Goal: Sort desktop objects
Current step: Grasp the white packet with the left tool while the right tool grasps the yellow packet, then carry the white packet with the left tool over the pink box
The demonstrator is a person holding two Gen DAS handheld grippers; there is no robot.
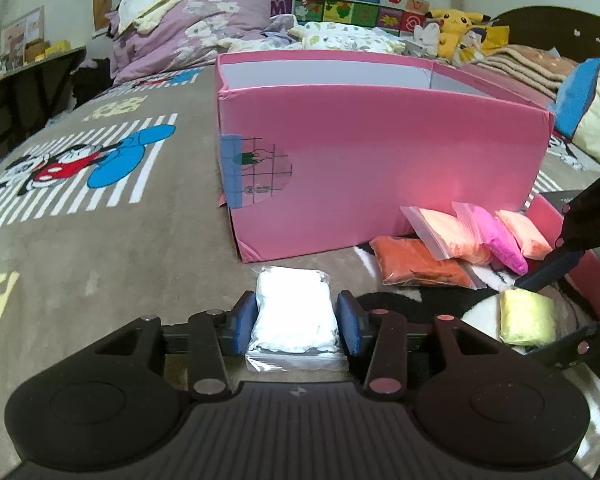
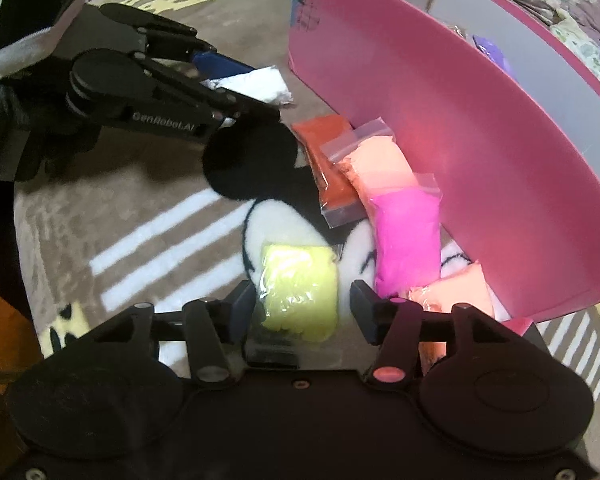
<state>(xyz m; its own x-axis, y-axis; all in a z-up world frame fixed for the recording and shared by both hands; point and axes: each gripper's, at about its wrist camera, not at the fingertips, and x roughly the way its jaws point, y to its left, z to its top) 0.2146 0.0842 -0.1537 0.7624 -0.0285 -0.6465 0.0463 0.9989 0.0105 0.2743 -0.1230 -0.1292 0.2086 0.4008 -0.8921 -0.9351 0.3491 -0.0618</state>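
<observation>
Left tool [image 1: 296,318] is clamping a white bag [image 1: 294,314] (clear zip pouch, packed with white clay-like filling, crinkled plastic, flap end facing the camera); both blue pads [image 1: 246,320] are pressing its sides. The bag is sitting on the cartoon-print blanket [image 1: 100,240] of the bed, just in front of the pink box [image 1: 380,168].

Right tool [image 2: 303,300] is straddling a yellow bag [image 2: 300,292] (pale lemon filling, shiny wrinkled plastic). Its left pad is touching the bag, while the right finger is standing slightly off it, so the jaws are partly apart and not gripping. The yellow bag is lying on the white-and-black mouse face printed on the blanket.

Other bags are resting against the box's front wall: an orange-red bag [image 2: 328,160] lying flat, a peach bag [image 2: 380,160] overlapping it, a magenta bag [image 2: 408,236] leaning beside that, and another peach bag [image 2: 460,292] touching the box corner near the right tool.

The box is standing open-topped, with grey inner walls and a round sticker on its corner. A purple item [image 2: 488,50] is lying inside it (too small to identify).

A gloved hand [image 2: 16,128] is holding the left tool in the right wrist view.
</observation>
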